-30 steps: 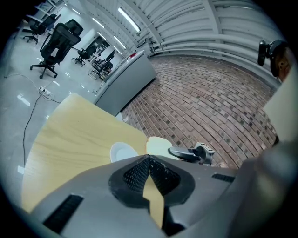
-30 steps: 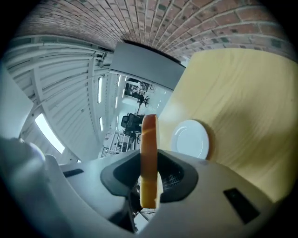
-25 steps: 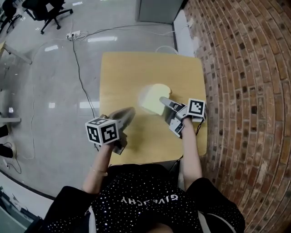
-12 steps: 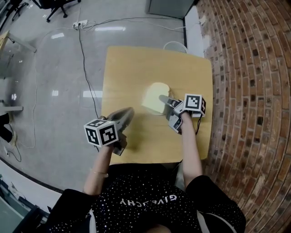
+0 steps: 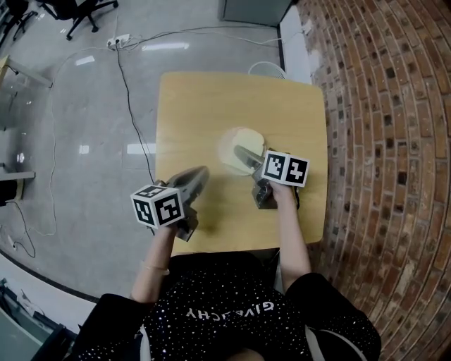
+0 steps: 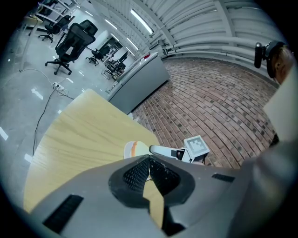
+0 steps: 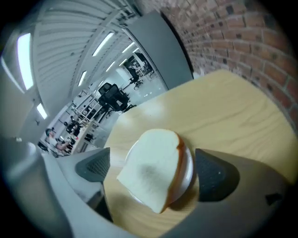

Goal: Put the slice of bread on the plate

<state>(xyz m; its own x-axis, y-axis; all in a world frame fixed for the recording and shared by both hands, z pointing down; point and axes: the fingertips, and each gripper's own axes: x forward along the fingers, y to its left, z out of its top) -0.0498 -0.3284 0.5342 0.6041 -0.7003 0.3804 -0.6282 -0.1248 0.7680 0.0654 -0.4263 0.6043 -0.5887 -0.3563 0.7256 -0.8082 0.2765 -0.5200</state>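
Observation:
The slice of white bread (image 7: 151,179) lies flat on a small white plate (image 7: 190,169) in the middle of the wooden table (image 5: 190,106); its near corner overhangs the plate's rim. My right gripper (image 7: 153,169) straddles the slice and its jaws are opening; both pads stand well off the crust. From the head view, bread (image 5: 243,141) and right gripper (image 5: 245,156) sit right of centre. My left gripper (image 5: 201,172) hovers over the table's near left, shut and empty. In the left gripper view, its jaws (image 6: 149,161) meet, with the bread (image 6: 132,149) beyond.
A brick floor (image 5: 380,141) runs along the table's right side. Grey floor on the left carries a black cable (image 5: 123,99). A grey cabinet (image 5: 257,10) stands behind the table, and an office chair (image 5: 67,8) at far left. The person's body is at the near edge.
The right gripper has sunk and rolled, laying the tilted slice flat on the plate, and its jaws have let go and spread wide. The left gripper has stayed put.

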